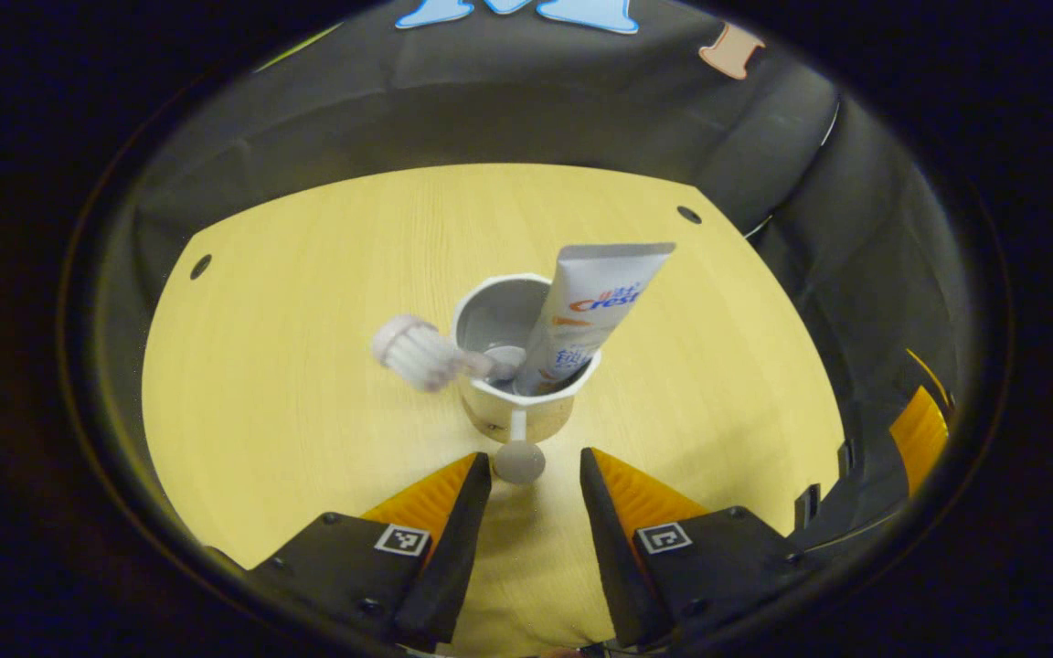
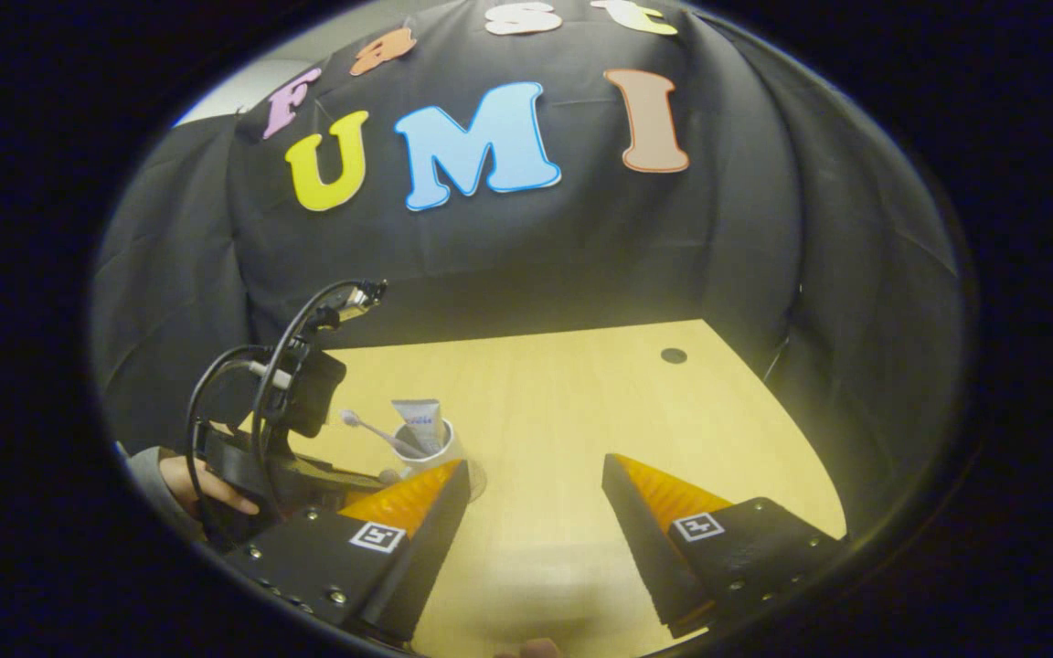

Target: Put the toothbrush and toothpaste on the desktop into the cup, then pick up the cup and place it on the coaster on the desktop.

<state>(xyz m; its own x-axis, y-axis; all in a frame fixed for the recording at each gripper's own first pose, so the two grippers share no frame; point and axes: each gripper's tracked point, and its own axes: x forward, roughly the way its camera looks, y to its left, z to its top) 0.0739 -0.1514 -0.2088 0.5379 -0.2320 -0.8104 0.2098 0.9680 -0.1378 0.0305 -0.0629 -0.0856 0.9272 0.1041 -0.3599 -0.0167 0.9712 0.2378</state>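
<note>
- The table (image 1: 307, 274) is big, yellow and made of wood. The task's things sit near its middle.
- The left gripper (image 1: 536, 480) is low and close to the cup. Its jaws are wide apart and hold nothing. A small round knob on the cup's near side sits between the tips.
- The right gripper (image 2: 536, 484) waits farther off. Its jaws are wide apart too, with nothing in them.
- The cup (image 1: 519, 416) stands upright on the table.
- The toothpaste (image 1: 590, 315) is already in the cup, leaning to the right.
- The toothbrush (image 1: 421, 355) is in the cup too, and its bristle head pokes out to the left.
- So I think the first part is done. Lifting the cup looks like the next job.
- I cannot make out a coaster for sure. In the right gripper view there may be a thin round thing beside the cup.
</note>
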